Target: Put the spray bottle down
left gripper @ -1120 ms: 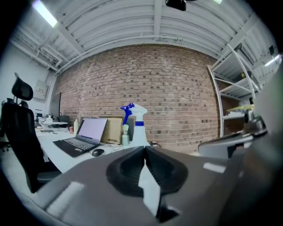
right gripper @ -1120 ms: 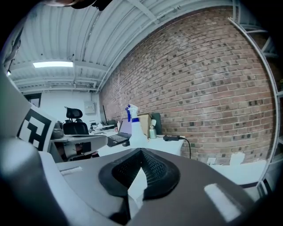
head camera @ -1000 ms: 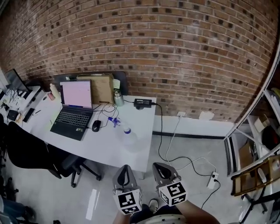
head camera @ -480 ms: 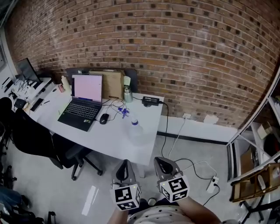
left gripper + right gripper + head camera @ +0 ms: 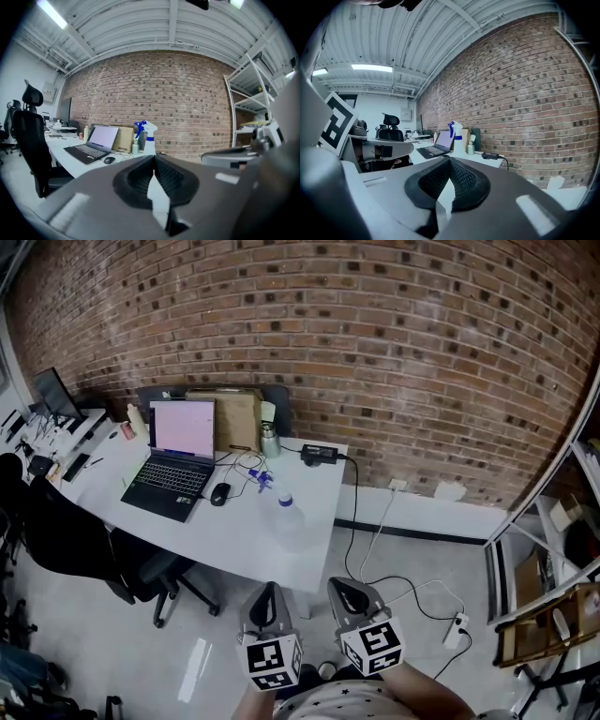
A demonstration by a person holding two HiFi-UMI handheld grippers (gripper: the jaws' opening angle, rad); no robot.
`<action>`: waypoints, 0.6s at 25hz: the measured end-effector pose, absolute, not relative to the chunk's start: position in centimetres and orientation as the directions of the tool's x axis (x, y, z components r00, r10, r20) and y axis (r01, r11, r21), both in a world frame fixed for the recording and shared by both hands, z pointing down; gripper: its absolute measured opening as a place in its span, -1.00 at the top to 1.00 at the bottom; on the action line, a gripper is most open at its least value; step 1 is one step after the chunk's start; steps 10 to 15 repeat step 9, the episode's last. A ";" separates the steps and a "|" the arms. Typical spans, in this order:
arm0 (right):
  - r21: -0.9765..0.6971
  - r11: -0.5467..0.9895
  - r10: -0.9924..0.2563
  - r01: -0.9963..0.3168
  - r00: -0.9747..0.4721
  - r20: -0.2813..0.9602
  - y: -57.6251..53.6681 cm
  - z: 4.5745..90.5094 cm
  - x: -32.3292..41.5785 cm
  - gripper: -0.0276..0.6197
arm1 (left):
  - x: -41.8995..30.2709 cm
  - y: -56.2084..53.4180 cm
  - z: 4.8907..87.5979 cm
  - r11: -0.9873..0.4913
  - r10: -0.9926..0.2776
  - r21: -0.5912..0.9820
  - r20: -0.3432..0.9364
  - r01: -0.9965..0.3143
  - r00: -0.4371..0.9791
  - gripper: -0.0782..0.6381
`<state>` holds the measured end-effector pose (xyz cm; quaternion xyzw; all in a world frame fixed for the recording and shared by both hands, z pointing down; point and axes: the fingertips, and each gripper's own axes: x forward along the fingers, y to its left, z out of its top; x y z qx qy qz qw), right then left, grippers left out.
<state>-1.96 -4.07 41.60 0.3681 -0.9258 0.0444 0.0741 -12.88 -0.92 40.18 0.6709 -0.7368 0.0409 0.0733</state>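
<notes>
Brick wall (image 5: 375, 352) behind white desk (image 5: 234, 540), blk chair (image 5: 66, 540), grey floor (image 5: 450, 559), shelving (image 5: 539, 610) at rt.

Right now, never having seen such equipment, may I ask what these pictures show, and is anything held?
There is no robot: a person holds a two-finger gripper in each hand. The wide picture comes from a camera on the person's head and shows the left gripper and right gripper from above. The other two come from a camera on each gripper, looking along its fingers. On the white desk stand a spray bottle, an open laptop, a mouse and a metal flask. Both grippers' fingers are closed on nothing; the bottle stands on the desk, apart from them.
</notes>
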 end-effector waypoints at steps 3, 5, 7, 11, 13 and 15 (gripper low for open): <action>-0.026 0.725 -0.674 -0.688 -0.718 0.172 -3.9 41.5 -2.0 0.92 | -12.9 -0.9 40.1 0.093 -0.981 0.034 0.171 -0.995 -0.086 0.76; -0.025 0.726 -0.674 -0.687 -0.718 0.174 -3.9 41.4 -2.0 0.92 | -13.0 -0.9 40.1 0.093 -0.981 0.032 0.173 -0.995 -0.086 0.76; -0.024 0.727 -0.673 -0.686 -0.719 0.174 -3.8 41.5 -2.2 0.92 | -13.2 -0.9 40.2 0.095 -0.981 0.034 0.173 -0.995 -0.088 0.76; -0.022 0.728 -0.672 -0.685 -0.720 0.172 -3.7 41.5 -2.4 0.92 | -13.4 -0.9 40.2 0.098 -0.981 0.035 0.173 -0.995 -0.090 0.76; -0.022 0.728 -0.672 -0.685 -0.720 0.172 -3.7 41.5 -2.4 0.92 | -13.4 -0.9 40.2 0.098 -0.981 0.035 0.173 -0.995 -0.090 0.76; -0.022 0.728 -0.672 -0.685 -0.720 0.172 -3.7 41.5 -2.4 0.92 | -13.4 -0.9 40.2 0.098 -0.981 0.035 0.173 -0.995 -0.090 0.76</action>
